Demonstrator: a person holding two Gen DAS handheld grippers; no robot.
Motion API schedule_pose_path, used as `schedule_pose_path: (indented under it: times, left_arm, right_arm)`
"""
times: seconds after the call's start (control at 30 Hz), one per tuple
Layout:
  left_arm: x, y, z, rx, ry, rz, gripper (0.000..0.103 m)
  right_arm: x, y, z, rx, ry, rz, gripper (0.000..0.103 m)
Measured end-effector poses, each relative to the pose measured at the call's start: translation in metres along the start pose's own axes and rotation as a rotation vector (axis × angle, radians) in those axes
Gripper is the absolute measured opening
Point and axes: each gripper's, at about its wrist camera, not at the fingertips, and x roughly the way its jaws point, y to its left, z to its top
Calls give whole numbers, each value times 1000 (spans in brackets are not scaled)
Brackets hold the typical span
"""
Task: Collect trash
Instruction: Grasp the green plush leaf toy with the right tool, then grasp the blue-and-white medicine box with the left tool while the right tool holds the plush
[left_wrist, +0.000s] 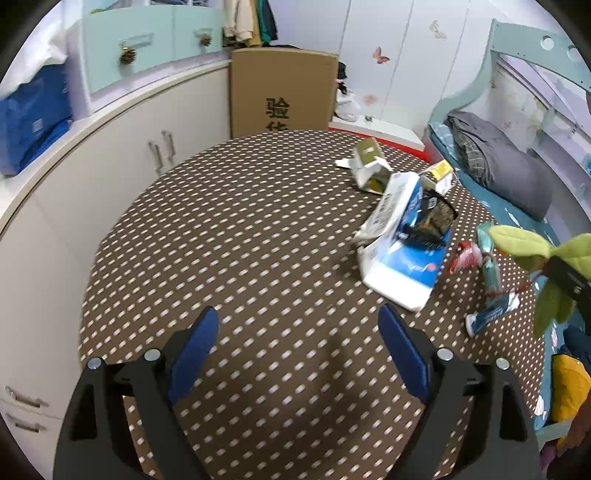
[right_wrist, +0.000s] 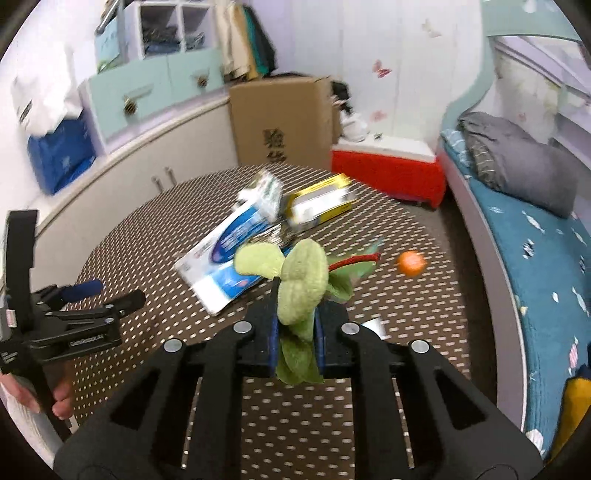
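— Your right claw (right_wrist: 297, 347) pinches soft green plush leaves (right_wrist: 301, 280) by a thin fold; limp fabric could slip out over the desk (right_wrist: 280, 413).

— And yours left?

— Your left claw (left_wrist: 297, 343) hangs spread, empty. Glossy, flattened blue-white carton (left_wrist: 400, 258) and crinkly wrappers (left_wrist: 487, 288) lie ahead; snagging them scatters trash.

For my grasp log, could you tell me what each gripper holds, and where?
The right gripper pinches the green plush leaves near their lower middle. The left gripper is open, holding nothing.
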Motion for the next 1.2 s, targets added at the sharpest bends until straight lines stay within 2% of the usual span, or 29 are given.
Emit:
schedule_pose_path:
  times: [0.17, 0.3, 0.4, 0.43, 0.47, 0.5, 0.53, 0.67, 0.7, 0.87, 0.93, 1.03, 1.2]
  left_arm:
    - [27, -24, 25, 31, 44, -47, 86]
    - [55, -40, 42, 57, 60, 15, 86]
    - [69, -48, 48, 77, 73, -1, 83]
    - [72, -52, 49, 91, 71, -6, 77]
    - [74, -53, 48, 101, 75, -5, 55]
    - [77, -56, 47, 110, 96, -17, 40]
    - [76, -57, 45, 109, 98, -14, 37]
    - [49, -62, 32, 158, 0, 78, 23]
    - [42, -63, 29, 162, -11, 74, 21]
    - [11, -68, 19, 186, -75, 126, 15]
    - [1, -69, 17, 188, -93, 131, 13]
    - [-17, -72, 11, 197, -116, 113, 5]
    - [-44, -84, 4, 229, -175, 126, 3]
  right_arm:
    - [-3, -27, 2, 51, -4, -44, 15]
    - [7, -43, -2, 92, 29, -58, 15]
    - [12, -49, -7, 103, 47, -61, 15]
    - [14, -51, -9, 108, 54, -60, 15]
    - [14, -52, -11, 111, 57, -59, 15]
    - [15, -53, -12, 115, 62, -59, 15]
    - [15, -53, -13, 115, 65, -59, 15]
    - [12, -53, -18, 114, 69, -59, 15]
    - [11, -53, -18, 114, 69, -59, 15]
    - [0, -53, -21, 117, 57, -49, 15]
    - [-6, -54, -21, 117, 48, -48, 15]
    - [-14, -55, -22, 122, 35, -49, 15]
    - [-29, -61, -26, 130, 13, -62, 15]
